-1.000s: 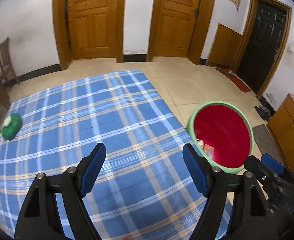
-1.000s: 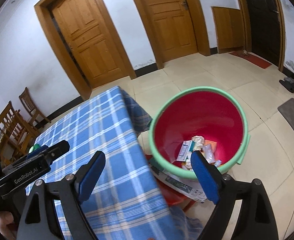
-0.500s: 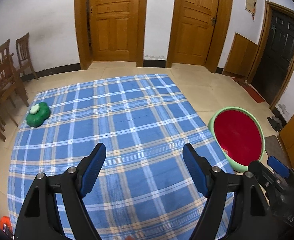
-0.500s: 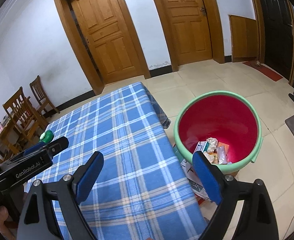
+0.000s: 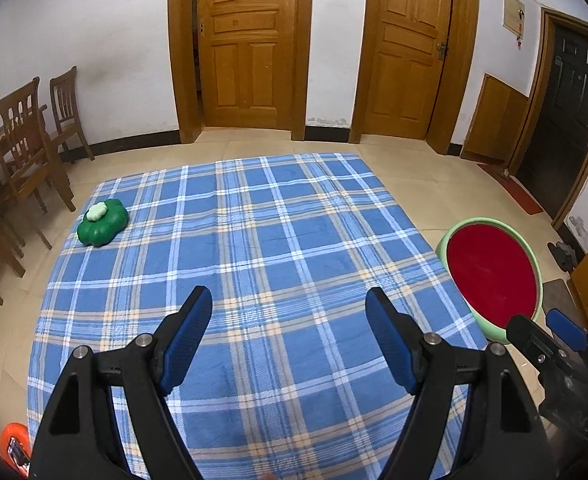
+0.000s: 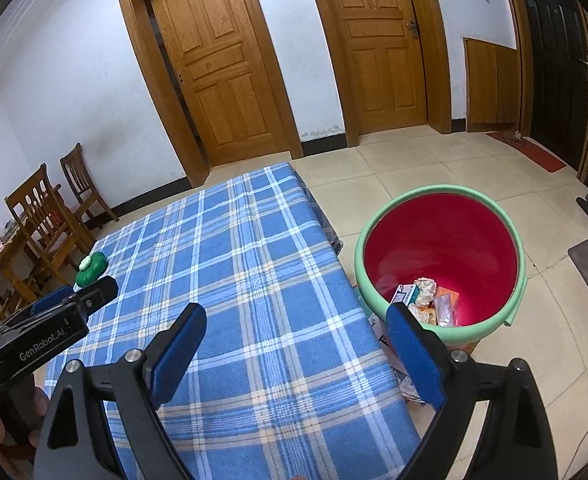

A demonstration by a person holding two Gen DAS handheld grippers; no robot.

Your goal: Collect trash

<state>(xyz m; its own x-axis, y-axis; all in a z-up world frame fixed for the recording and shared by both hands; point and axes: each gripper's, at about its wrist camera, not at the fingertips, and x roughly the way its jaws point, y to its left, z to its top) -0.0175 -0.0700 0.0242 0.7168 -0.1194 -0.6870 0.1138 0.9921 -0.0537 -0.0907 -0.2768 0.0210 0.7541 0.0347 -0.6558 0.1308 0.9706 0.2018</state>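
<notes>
White walls (image 5: 94,40) all round, pale tiled floor (image 6: 434,160) below. Two panelled wooden doors (image 5: 250,40) face the room, a black door (image 5: 566,120) stands at the right, and wooden chairs (image 5: 26,148) line the left wall.

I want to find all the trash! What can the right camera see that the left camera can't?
Only the right view shows the trash lying inside the bin, plus papers on the floor beside it. Only the left view shows an orange thing at the bottom left edge. Both show the blue checked cloth, the green thing on it, the chairs, and both grippers open and empty.
</notes>
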